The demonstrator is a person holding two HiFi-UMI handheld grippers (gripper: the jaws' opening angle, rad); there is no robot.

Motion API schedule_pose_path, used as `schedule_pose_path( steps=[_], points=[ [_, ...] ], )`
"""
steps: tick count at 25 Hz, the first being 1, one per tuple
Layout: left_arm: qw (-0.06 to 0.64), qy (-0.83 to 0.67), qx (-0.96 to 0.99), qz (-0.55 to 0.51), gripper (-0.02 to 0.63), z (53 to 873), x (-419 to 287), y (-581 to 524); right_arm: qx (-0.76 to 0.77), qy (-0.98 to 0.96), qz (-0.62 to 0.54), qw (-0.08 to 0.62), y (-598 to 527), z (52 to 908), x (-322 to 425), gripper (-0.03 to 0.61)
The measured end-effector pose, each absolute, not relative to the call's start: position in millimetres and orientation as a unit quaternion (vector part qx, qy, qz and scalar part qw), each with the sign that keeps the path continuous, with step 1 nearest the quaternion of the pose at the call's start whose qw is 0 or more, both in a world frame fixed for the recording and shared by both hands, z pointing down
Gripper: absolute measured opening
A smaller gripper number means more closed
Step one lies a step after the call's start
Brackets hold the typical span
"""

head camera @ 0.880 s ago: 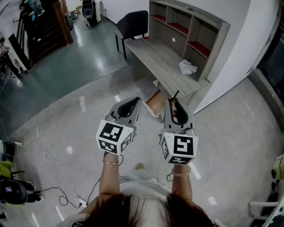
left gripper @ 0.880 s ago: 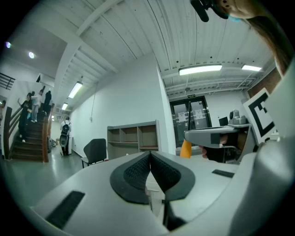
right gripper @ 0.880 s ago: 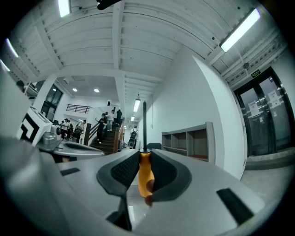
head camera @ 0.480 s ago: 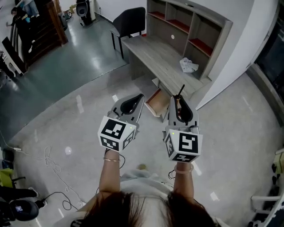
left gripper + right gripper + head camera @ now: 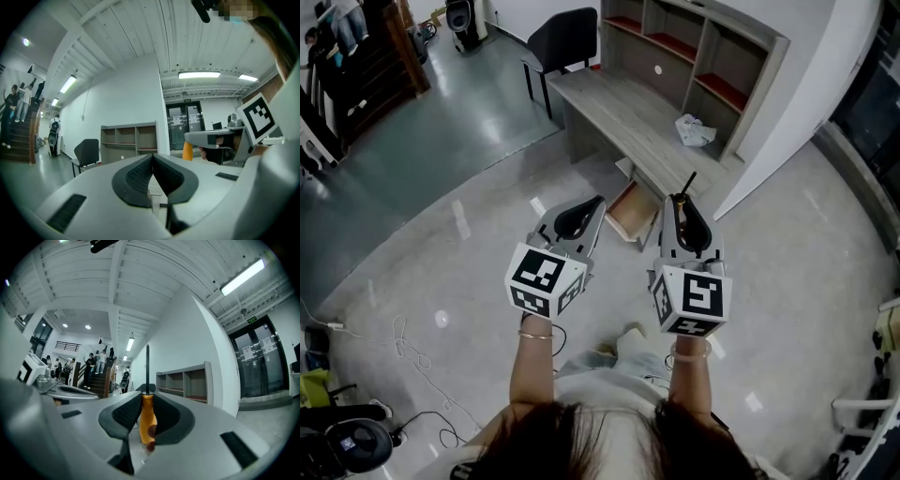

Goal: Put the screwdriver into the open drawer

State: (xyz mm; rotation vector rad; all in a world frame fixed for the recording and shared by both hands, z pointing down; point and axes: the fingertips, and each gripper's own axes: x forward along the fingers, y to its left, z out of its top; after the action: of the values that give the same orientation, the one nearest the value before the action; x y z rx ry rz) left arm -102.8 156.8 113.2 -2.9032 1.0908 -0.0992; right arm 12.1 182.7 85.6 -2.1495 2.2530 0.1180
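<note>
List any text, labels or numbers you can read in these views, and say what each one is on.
No text is legible in any view.
Too small to read: the green sign above the glass doors.
Too small to read: the sheets stuck on those doors.
Patterns only, no words: the cube on the left gripper and the one on the right gripper.
No print visible: the screwdriver handle.

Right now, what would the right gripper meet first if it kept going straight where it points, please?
Probably the front edge of the grey wooden desk, reached first by the orange-handled screwdriver clamped in the right gripper; depth is uncertain.
</note>
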Motion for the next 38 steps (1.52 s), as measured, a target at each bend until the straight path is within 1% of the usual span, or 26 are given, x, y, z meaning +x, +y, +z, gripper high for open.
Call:
schedule_pose_path(
  steps=[9,16,21,38],
  points=[
    [0.016,0.359,-0.932,-0.04,0.017,117.0,-98.6,132.3,-0.688,0.725,0.028,0.014,160.6,90.6,25.2,0.091],
    [0.014,0.356,-0.933,-0.043,0.017,121.1,-71.4,99.8,-0.678,0.735,0.023,0.004,128.5,99.7,46.0,0.091],
    [0.017,0.352,-0.935,-0.048,0.017,120.3,-50.8,73.4,-0.671,0.741,0.009,0.008,101.0,101.4,60.7,0.091],
    [0.001,0.379,-0.924,-0.051,0.017,135.3,-11.3,-21.4,-0.643,0.765,0.007,-0.009,0.5,117.1,98.0,0.091]
  ],
)
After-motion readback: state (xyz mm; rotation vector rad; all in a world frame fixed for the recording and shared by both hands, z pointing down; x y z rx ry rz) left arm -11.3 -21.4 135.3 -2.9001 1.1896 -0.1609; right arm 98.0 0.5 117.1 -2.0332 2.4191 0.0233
